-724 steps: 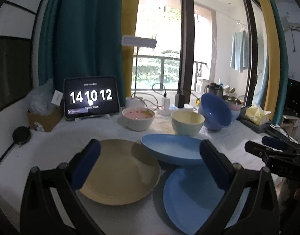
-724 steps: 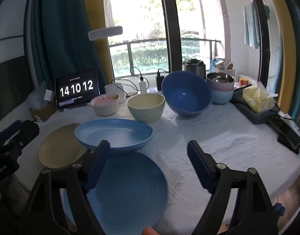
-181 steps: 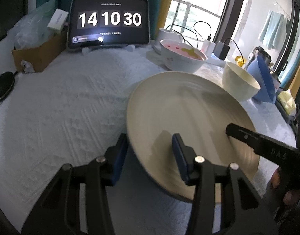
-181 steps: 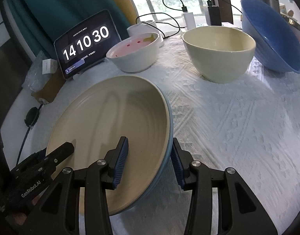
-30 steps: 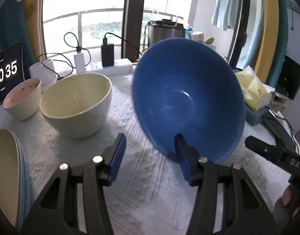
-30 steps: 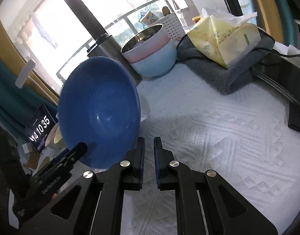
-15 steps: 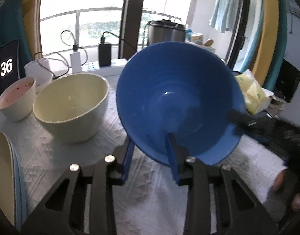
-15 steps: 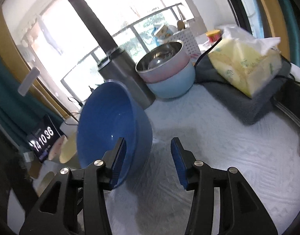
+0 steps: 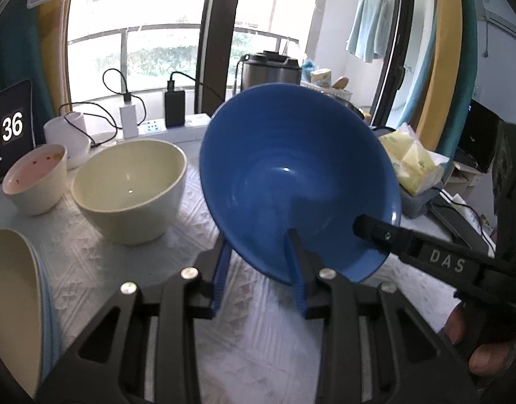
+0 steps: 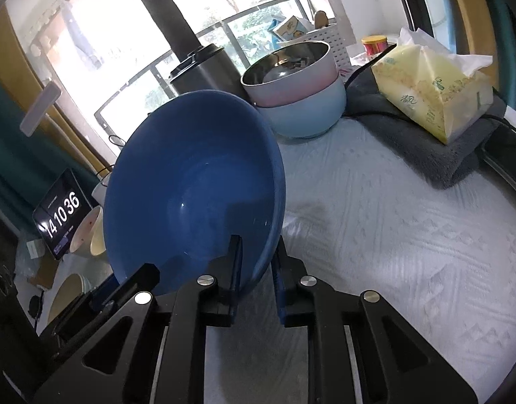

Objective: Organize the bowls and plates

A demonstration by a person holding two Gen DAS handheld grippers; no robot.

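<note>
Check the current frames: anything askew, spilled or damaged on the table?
Only the blue bowl is askew: tipped steeply on edge, rim gripped by the left gripper and straddled by the right gripper, whose jaws are closing. The cream bowl sits upright. No spills or damage visible.

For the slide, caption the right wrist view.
Right gripper jaws closing on the tilted blue bowl's rim, left gripper gripping its other side.

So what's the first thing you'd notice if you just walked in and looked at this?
The big blue bowl grabs the eye: it stands tipped up on its side in the middle, with the left claw gripping its near rim and the right claw closing on the rim from the other side. To its left, on the white tablecloth, sits a cream bowl. Behind are bright windows.
</note>
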